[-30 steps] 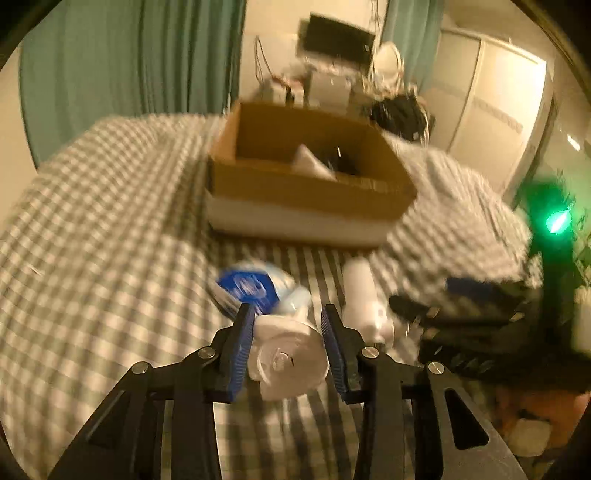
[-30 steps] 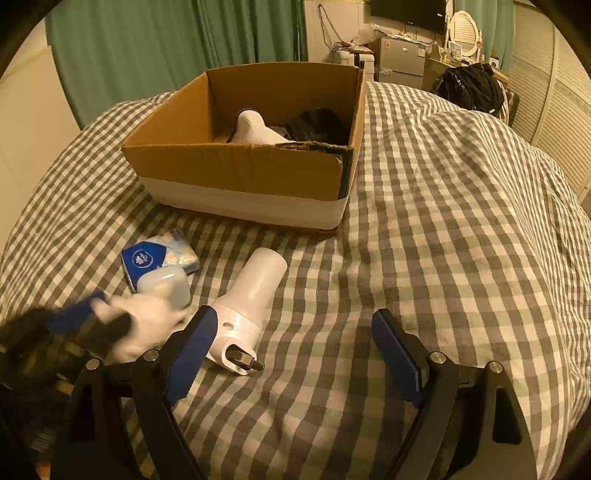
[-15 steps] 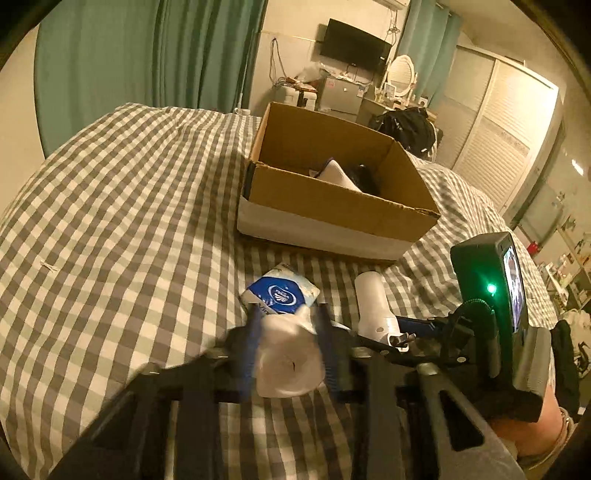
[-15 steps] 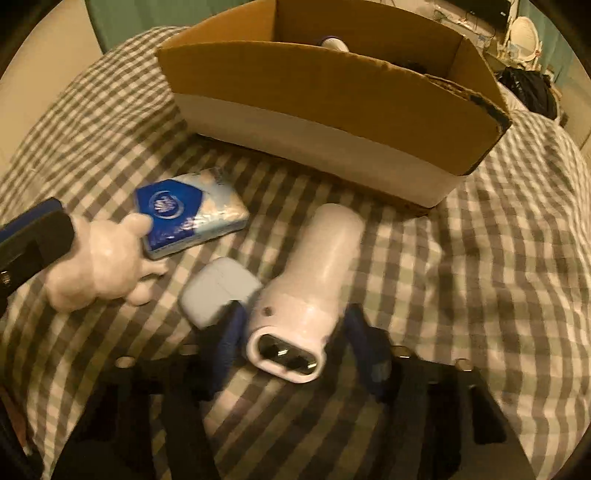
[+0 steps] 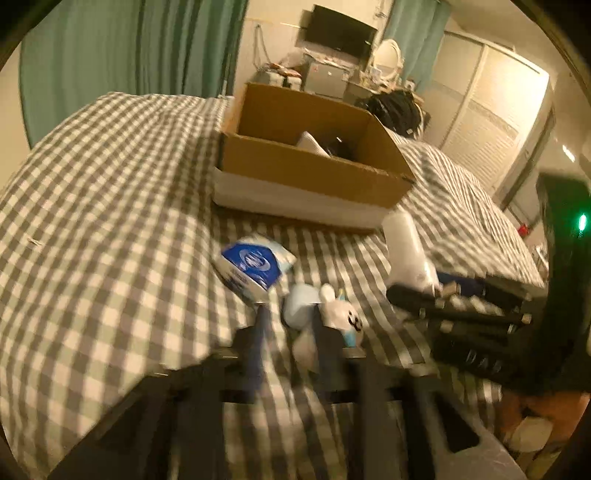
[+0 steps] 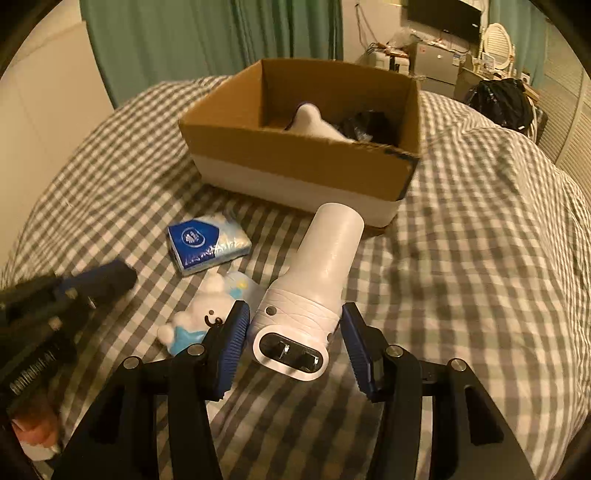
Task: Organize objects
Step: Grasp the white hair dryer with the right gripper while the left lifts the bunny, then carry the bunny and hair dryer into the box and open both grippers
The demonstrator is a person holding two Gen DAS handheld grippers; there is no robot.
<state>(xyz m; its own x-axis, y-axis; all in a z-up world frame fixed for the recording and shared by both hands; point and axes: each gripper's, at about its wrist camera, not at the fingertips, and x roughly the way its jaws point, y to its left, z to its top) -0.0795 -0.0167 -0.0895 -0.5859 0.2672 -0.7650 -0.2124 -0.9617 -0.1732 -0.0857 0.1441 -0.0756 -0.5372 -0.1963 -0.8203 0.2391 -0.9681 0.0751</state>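
Observation:
An open cardboard box (image 6: 303,162) stands on the checked bed and holds a white item (image 6: 314,123) and a dark item. In front of it lie a blue tissue pack (image 6: 207,240), a small pale blue case (image 5: 299,306) and a white plush toy (image 6: 195,321). My right gripper (image 6: 291,345) is shut on a white cylindrical device (image 6: 317,280) at its base, lifted off the bed. My left gripper (image 5: 288,332) is blurred, its fingers apart and empty; the plush (image 5: 343,317) lies just beside its right finger. The box (image 5: 310,166) also shows in the left wrist view.
The bed (image 6: 480,258) is covered by a grey and white checked sheet. Green curtains (image 6: 207,40) hang behind. A desk with clutter, a TV (image 5: 340,33) and a black bag (image 6: 502,101) stand at the back right, beside white wardrobe doors.
My left gripper has let go of the plush toy, which now lies on the bed. My right gripper closed on the white device and raised it.

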